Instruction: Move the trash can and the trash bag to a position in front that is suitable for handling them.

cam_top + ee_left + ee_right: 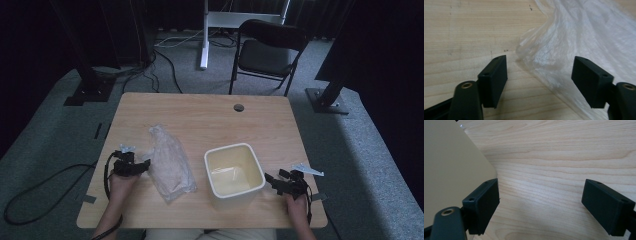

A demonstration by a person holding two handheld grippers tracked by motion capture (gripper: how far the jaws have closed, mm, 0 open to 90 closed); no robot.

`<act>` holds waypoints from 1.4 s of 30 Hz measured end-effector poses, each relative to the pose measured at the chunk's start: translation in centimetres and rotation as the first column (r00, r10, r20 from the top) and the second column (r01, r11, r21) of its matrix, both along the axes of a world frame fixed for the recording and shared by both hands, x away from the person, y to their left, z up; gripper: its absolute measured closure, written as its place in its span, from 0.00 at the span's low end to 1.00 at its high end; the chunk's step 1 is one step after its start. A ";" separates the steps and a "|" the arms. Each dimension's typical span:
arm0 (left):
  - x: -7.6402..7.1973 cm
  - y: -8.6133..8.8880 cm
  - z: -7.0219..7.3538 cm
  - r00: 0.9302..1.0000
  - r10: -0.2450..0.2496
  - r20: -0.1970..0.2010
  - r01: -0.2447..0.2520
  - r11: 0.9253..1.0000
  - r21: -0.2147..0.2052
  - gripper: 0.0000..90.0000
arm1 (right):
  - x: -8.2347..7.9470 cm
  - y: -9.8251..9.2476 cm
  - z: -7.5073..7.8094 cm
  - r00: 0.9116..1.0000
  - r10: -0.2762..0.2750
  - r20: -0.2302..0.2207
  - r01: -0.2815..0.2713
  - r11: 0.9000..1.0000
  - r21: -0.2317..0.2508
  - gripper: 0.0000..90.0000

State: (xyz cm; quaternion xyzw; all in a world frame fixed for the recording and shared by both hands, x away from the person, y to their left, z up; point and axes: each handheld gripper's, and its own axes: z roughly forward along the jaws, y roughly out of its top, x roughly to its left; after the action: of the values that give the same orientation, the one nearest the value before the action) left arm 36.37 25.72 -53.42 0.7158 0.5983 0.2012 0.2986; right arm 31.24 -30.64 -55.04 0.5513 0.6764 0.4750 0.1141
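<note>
The left gripper [145, 165] gapes at the plastic bag's [170, 162] nine-o'clock edge, poised to pinch it, while the right gripper [270, 181], also released, waits at the tub's [234, 172] three o'clock.

The table [200, 112] is showing a pale wood colour with fine brown grain lines running across it. The plastic bag [170, 162] is looking clear and cloudy white, with a faint pinkish tint. The tub [234, 172] is showing cream walls and a pale yellow inside. Both grippers, left [142, 165] and right [271, 181], are showing black, with brass-coloured rivets on the arms. The carpet [60, 115] is appearing grey.
</note>
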 end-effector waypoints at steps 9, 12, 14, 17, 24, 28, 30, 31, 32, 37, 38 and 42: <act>1.2 -3.8 -0.6 0.983 -0.158 0.094 0.154 0.987 0.052 0.73 | 0.7 0.3 0.0 1.000 0.019 -0.019 -0.019 1.000 -0.010 0.16; 1.6 -4.7 -0.5 0.973 -0.215 0.087 0.212 0.976 0.044 0.91 | 0.7 0.2 0.0 0.999 0.031 -0.014 -0.031 1.000 -0.006 0.16; 1.7 -4.8 -0.6 0.955 -0.286 0.078 0.287 0.958 0.005 0.98 | 0.7 0.2 0.0 0.999 0.034 -0.013 -0.034 0.999 0.001 0.16; 1.3 -4.3 -0.5 0.942 -0.326 0.077 0.328 0.945 -0.012 0.99 | 0.7 0.2 -0.1 0.999 0.040 -0.013 -0.040 0.999 0.003 0.16; -0.6 0.8 0.5 0.932 -0.323 0.165 0.334 0.941 -0.043 0.98 | 0.9 0.3 0.0 0.998 0.058 -0.016 -0.058 0.998 0.000 0.16; -1.1 2.0 0.5 0.942 -0.279 0.185 0.293 0.954 -0.056 0.98 | 0.9 0.4 0.1 0.998 0.060 -0.008 -0.061 0.998 -0.009 0.16; -0.9 2.0 0.3 0.944 -0.274 0.184 0.287 0.957 -0.049 0.97 | 0.9 0.4 0.1 0.998 0.063 -0.005 -0.063 0.998 -0.017 0.16; -0.8 1.9 0.2 0.946 -0.270 0.180 0.282 0.958 -0.048 0.96 | 0.9 0.5 0.1 0.998 0.059 -0.001 -0.059 0.998 -0.025 0.16; -0.6 1.9 0.1 0.950 -0.258 0.178 0.270 0.962 -0.043 0.93 | 0.9 0.5 0.1 0.999 0.054 0.005 -0.054 0.998 -0.033 0.16; 0.2 1.6 -0.2 0.967 -0.204 0.155 0.209 0.978 -0.019 0.70 | 0.6 0.7 0.3 0.998 0.051 0.024 -0.049 0.997 -0.061 0.16; 0.2 1.5 -0.3 0.969 -0.194 0.152 0.199 0.980 -0.015 0.62 | 0.5 0.7 0.3 0.999 0.043 0.026 -0.041 0.997 -0.068 0.16; -0.3 1.8 -0.2 0.972 -0.207 0.111 0.214 0.975 -0.057 0.34 | 0.3 0.4 0.4 1.000 0.016 0.014 -0.015 0.997 -0.072 0.16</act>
State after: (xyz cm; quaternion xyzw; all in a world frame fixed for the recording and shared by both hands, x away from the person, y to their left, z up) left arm 36.08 27.51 -53.58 0.7532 0.5091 0.1850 0.3733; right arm 31.58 -30.24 -54.67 0.5380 0.6965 0.4552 0.1348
